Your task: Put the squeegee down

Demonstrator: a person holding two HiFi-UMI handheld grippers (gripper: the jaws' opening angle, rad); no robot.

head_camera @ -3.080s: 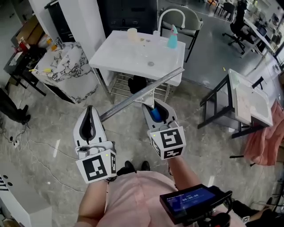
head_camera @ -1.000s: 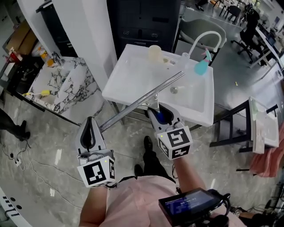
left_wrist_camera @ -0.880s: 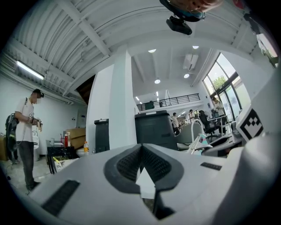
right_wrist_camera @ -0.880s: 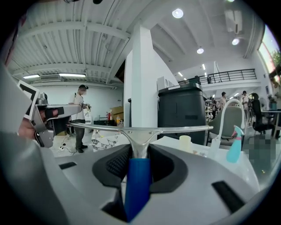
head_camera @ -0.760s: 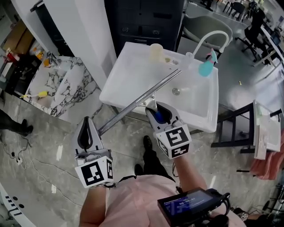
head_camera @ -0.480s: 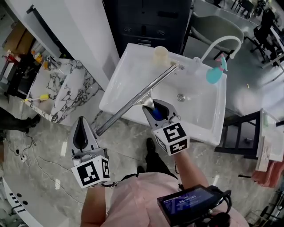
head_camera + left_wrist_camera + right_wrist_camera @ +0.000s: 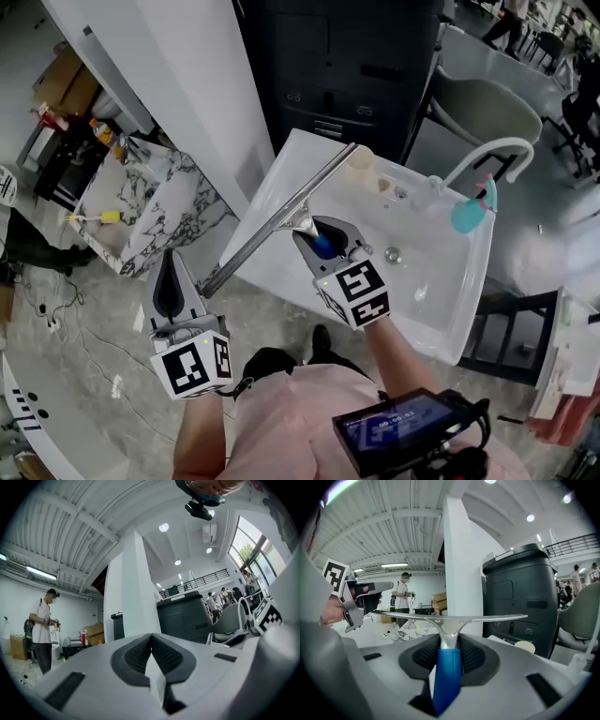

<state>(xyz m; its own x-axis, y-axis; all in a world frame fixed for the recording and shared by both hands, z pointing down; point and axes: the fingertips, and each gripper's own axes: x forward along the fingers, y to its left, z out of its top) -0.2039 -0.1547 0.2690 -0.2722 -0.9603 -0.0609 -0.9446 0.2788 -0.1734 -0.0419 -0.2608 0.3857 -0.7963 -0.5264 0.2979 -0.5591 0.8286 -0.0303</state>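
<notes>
The squeegee [image 7: 281, 211] has a long metal blade and a blue handle [image 7: 325, 246]. My right gripper [image 7: 319, 230] is shut on that handle and holds the blade slanting over the left rim of the white sink [image 7: 431, 286]. In the right gripper view the blade [image 7: 450, 618] runs level across the jaws, with the blue handle [image 7: 447, 667] clamped between the pads of the right gripper [image 7: 449, 640]. My left gripper [image 7: 170, 258] hangs over the floor left of the sink. It is shut and empty, as the left gripper view [image 7: 151, 638] also shows.
A cream cup [image 7: 359, 157], a curved white faucet [image 7: 487, 150] and a teal spray bottle [image 7: 469, 214] stand along the sink's far side. A black cabinet [image 7: 347, 56] rises behind. A marble-patterned table [image 7: 155, 211] stands to the left. A person [image 7: 401, 597] stands far off.
Both grippers have moved closer to the sink. The squeegee blade's far end now reaches up beside the cup, and the right gripper hangs over the sink's front left part.
</notes>
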